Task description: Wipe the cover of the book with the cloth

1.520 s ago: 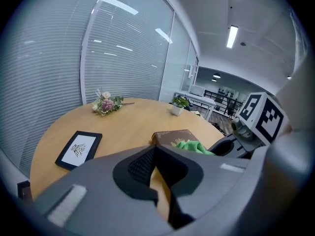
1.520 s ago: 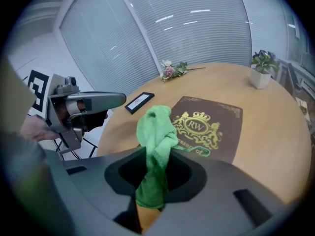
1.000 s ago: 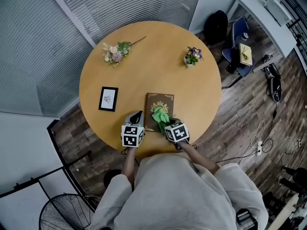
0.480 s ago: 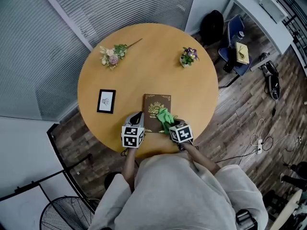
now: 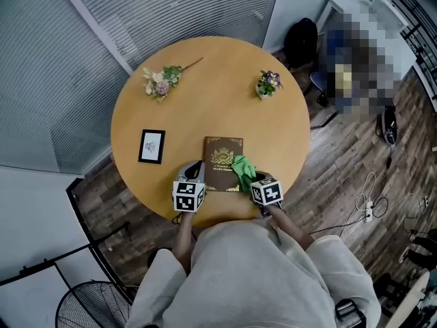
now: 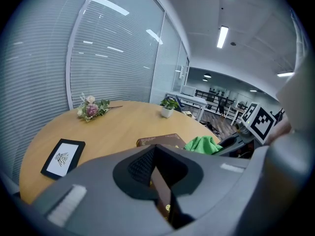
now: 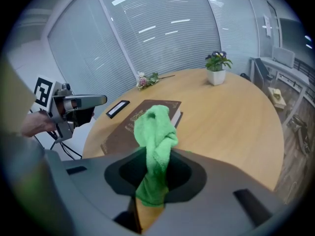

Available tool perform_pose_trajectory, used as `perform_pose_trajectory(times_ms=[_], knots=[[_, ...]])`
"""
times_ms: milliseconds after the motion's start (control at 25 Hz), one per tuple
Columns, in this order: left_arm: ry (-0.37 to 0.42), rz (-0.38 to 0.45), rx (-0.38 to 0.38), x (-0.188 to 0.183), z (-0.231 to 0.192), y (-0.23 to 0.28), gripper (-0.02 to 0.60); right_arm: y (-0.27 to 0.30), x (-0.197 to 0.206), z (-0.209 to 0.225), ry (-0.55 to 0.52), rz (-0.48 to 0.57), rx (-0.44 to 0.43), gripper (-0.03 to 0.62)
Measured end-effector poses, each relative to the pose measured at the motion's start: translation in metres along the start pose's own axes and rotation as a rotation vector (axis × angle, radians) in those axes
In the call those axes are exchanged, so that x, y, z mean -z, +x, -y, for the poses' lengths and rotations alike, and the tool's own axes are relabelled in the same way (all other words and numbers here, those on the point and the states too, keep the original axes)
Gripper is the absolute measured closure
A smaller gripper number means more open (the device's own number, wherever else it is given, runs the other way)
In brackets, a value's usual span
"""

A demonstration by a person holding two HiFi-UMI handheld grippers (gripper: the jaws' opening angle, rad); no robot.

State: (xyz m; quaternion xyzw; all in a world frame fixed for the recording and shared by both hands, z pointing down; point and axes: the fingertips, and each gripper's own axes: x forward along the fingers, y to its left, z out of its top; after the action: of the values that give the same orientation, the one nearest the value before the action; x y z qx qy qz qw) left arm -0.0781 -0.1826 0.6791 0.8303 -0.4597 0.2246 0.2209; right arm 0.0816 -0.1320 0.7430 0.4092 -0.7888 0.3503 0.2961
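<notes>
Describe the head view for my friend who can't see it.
A right gripper holds a green cloth on a brown book, while the left gripper clamps the book's near edge, on a round wooden table.

Matt wood, nubbly cloth and grey plastic

The round worktop [image 5: 205, 80] had a smooth, honey-coloured, wood-look surface with a soft satin sheen. The book [image 5: 220, 157] showed a matt brown, leather-like cover with shiny gilt ornament. The green cloth [image 5: 242, 168] looked like soft, nubbly microfibre, bunched into folds. The left gripper [image 5: 196, 167] and the right gripper [image 5: 250, 177] had smooth matt grey plastic shells, the left one with dark ribbed pads [image 6: 140, 166] inside, and their marker cubes carried flat black-and-white print. The small picture frame [image 5: 151, 146] had a smooth black border round white paper. The floor [image 5: 341, 176] was dark, grainy wood plank.
</notes>
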Motion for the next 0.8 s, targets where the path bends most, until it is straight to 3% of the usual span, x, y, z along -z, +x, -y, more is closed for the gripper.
perform_pose_trajectory(times_ms=[360, 800], knots=[[-0.005, 0.008, -0.020, -0.003, -0.010, -0.006, 0.571, -0.008, -0.012, 0.011, -0.044, 0.031, 0.054, 0.497], [-0.008, 0.021, -0.049, -0.006, -0.023, -0.017, 0.571, -0.018, -0.061, 0.019, -0.164, 0.138, 0.100, 0.497]])
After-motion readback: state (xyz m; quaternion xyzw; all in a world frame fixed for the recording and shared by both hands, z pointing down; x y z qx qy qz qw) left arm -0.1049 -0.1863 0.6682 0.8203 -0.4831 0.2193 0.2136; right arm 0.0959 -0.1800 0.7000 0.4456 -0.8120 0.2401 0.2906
